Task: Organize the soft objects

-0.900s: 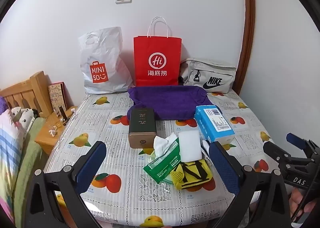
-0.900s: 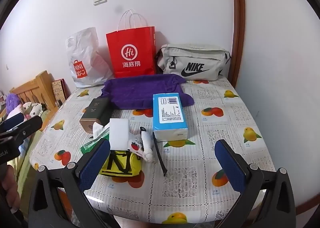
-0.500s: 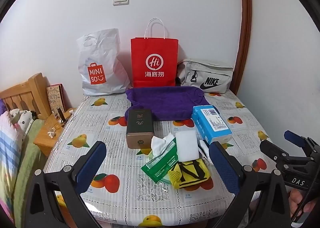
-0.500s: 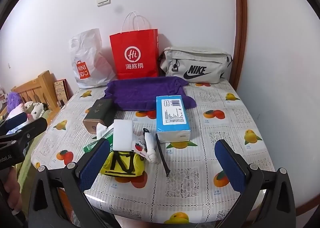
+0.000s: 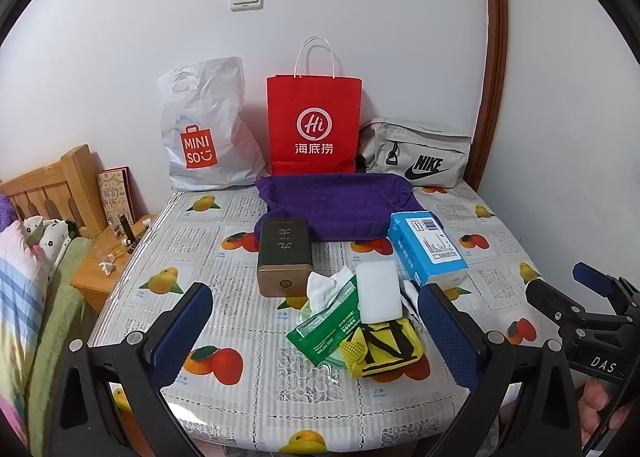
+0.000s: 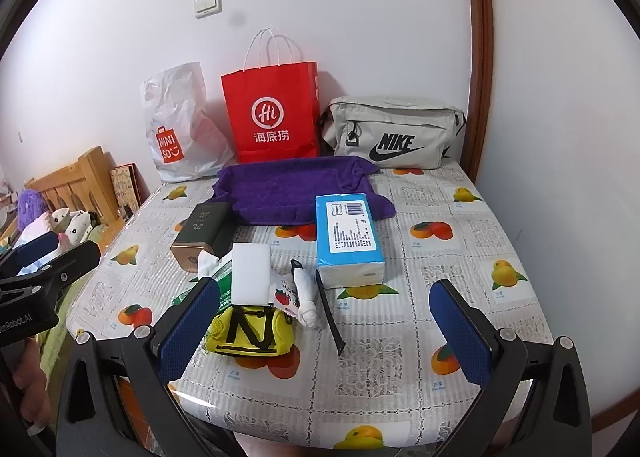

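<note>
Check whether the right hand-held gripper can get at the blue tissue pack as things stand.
Probably yes. The right hand-held gripper is open and empty, the blue tissue pack lies ahead of it, and only a black strap lies low on the table between them.

purple towel [image 6: 292, 193] | blue tissue pack [image 6: 348, 237] | yellow pouch [image 6: 250, 331], black stripes | red paper bag [image 6: 274, 113] | fruit-print tablecloth [image 6: 452, 297]

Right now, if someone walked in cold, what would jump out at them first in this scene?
The bright red Haidilao paper bag standing against the back wall, between a white Miniso plastic bag and a grey Nike waist bag. In front lies a purple towel on the fruit-print tablecloth, then a clutter with a blue tissue pack and a yellow pouch.
</note>
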`<state>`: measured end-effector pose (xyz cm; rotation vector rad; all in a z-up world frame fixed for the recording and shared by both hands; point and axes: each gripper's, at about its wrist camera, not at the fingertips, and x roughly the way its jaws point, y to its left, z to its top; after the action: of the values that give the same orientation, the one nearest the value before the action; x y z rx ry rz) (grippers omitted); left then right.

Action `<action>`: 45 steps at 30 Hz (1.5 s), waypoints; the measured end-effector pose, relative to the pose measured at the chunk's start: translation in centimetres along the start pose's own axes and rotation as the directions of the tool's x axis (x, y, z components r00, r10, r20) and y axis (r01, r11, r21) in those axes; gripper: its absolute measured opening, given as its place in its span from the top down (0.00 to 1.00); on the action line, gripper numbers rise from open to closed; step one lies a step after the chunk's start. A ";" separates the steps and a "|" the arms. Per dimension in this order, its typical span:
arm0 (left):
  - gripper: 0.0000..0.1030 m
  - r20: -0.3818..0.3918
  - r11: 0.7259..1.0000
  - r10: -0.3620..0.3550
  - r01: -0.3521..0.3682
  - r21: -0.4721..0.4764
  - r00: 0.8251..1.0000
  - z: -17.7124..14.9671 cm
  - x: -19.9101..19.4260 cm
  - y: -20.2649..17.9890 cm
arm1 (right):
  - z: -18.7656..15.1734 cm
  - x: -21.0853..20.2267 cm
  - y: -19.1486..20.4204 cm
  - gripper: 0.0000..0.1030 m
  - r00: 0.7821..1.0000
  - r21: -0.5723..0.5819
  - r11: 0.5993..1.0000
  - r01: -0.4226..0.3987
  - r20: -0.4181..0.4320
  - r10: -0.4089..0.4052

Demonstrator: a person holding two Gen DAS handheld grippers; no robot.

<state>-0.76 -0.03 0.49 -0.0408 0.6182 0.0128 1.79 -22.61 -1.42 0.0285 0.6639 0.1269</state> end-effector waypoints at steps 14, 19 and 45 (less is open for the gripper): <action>0.00 0.002 1.000 0.003 -0.003 -0.001 1.000 -0.1 0.0 -0.1 | -0.1 -0.2 -0.1 0.00 1.000 0.006 1.000 -0.001 0.010 0.001; 0.00 0.000 1.000 0.005 -0.005 0.000 1.000 -0.1 -0.1 -0.1 | -0.1 -0.4 0.0 0.00 1.000 0.002 1.000 -0.002 0.015 0.002; 0.00 0.003 1.000 0.007 -0.007 0.002 1.000 -0.2 -0.1 -0.2 | -0.4 -0.7 0.7 0.00 1.000 -0.009 1.000 -0.008 0.024 0.008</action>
<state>-0.95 -0.29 0.36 -0.0363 0.6154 0.0194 0.88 -22.02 -1.28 0.0241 0.6394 0.1371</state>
